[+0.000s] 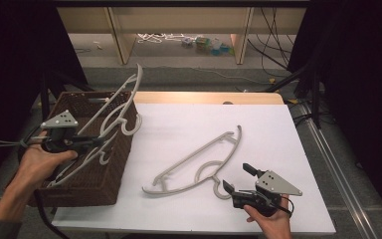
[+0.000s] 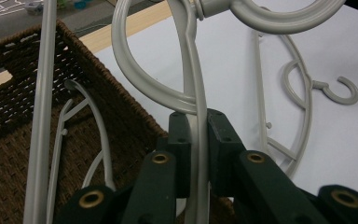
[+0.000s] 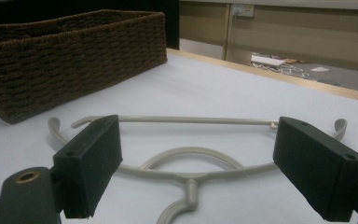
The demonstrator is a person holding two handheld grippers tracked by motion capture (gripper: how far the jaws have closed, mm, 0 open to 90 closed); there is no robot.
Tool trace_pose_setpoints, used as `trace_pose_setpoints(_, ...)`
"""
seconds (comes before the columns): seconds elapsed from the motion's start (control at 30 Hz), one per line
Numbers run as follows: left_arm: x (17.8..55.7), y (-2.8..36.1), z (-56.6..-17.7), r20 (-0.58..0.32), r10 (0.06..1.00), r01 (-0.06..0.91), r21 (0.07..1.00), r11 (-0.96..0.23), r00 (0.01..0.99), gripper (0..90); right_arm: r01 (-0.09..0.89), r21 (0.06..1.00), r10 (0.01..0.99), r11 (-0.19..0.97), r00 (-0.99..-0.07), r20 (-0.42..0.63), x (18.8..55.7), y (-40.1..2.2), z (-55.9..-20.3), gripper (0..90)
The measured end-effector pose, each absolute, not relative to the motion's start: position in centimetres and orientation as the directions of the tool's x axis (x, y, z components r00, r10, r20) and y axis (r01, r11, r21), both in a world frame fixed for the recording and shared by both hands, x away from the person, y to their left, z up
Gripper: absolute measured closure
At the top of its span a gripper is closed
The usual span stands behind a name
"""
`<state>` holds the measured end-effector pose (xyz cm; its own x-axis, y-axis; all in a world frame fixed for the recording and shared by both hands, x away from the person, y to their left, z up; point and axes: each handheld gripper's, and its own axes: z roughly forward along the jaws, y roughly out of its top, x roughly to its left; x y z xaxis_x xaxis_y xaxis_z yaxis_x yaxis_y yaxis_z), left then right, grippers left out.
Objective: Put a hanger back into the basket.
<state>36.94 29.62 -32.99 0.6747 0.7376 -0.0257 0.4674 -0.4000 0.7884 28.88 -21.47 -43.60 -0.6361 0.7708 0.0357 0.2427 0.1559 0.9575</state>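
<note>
Left hand-held gripper (image 1: 97,142) clamped tight on a thin bar of a grey plastic hanger (image 1: 117,107), held above the brown woven basket (image 1: 102,184) at the counter's left edge; jaws nearly together, bar pinched between the pads (image 2: 179,140) in the left gripper view. Hanger tilted, one end sticking up past the basket's far rim, hook hanging over the near-right wall. Another grey hanger lying inside the basket (image 2: 81,140), seen in the left gripper view. Second loose hanger (image 1: 199,164) flat on the white counter (image 1: 189,119), near the middle, well apart from the basket, hook pointing toward the person. Right hand-held gripper (image 1: 238,178) low over the counter just beside that hook, jaws spread wide, nothing between them; hanger's loop and hook lying ahead between the pads (image 3: 91,165) in the right gripper view. No brand, label or readable writing anywhere on hangers, basket or grippers.
</note>
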Motion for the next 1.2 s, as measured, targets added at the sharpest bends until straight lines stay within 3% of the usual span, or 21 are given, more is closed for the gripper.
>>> trace_pose_setpoints(0.73, 37.0, 35.3, -34.6, 0.048, 0.717, 0.486, 0.704, -0.518, 0.695, 81.2, 0.254, 0.955, 0.775, 0.152, -0.630, 0.044, 29.0, -21.6, -43.7, 16.1)
trace_pose_setpoints(1.2, 36.9, 36.6, -36.2, 0.024, 0.723, 0.534, 0.657, -0.533, 0.691, 81.2, 0.246, 0.959, 0.781, 0.144, -0.624, 0.043, 29.1, -21.7, -43.7, 16.2)
